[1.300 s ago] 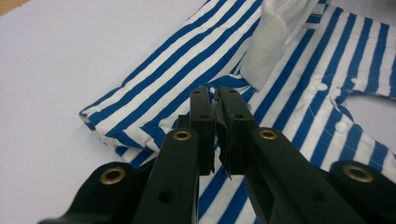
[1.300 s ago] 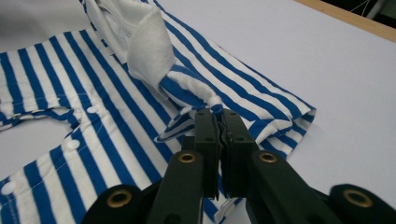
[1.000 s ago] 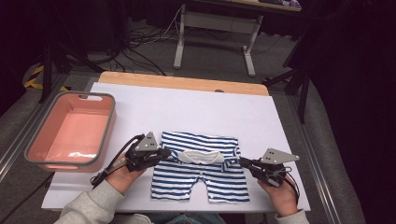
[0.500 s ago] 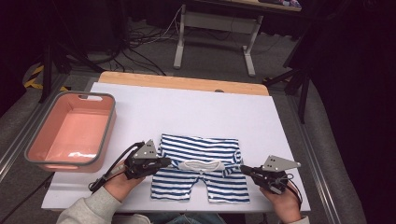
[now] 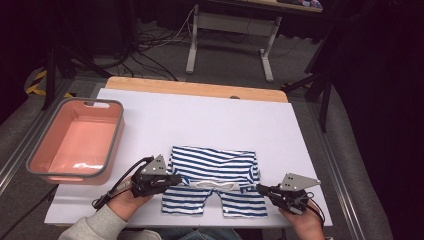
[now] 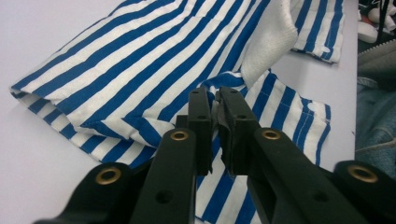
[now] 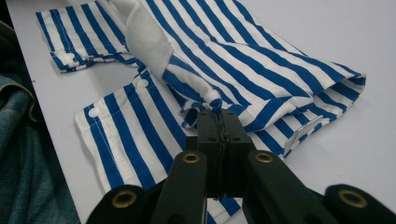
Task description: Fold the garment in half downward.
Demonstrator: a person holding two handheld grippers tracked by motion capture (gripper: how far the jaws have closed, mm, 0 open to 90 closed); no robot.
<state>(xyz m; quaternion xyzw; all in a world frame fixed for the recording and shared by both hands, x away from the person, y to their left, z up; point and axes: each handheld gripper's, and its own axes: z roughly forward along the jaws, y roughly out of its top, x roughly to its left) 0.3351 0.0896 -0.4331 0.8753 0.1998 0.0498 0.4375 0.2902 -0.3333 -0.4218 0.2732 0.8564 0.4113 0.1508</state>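
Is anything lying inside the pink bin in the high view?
No. The pink bin at the table's left shows a bare floor, while the striped garment lies flat on the white table, apart from it.

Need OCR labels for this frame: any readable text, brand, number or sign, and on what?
None readable. The striped garment has a small white tag at its hem, but nothing on it can be read. The pink bin, the table and both grippers bear no visible lettering.

High view: mounted above the near edge of the table (image 5: 200, 115), facing forward and down, distant. Both gripper views: low, close, facing inward along the tabletop from opposite sides. All share the striped garment (image 5: 215, 175).
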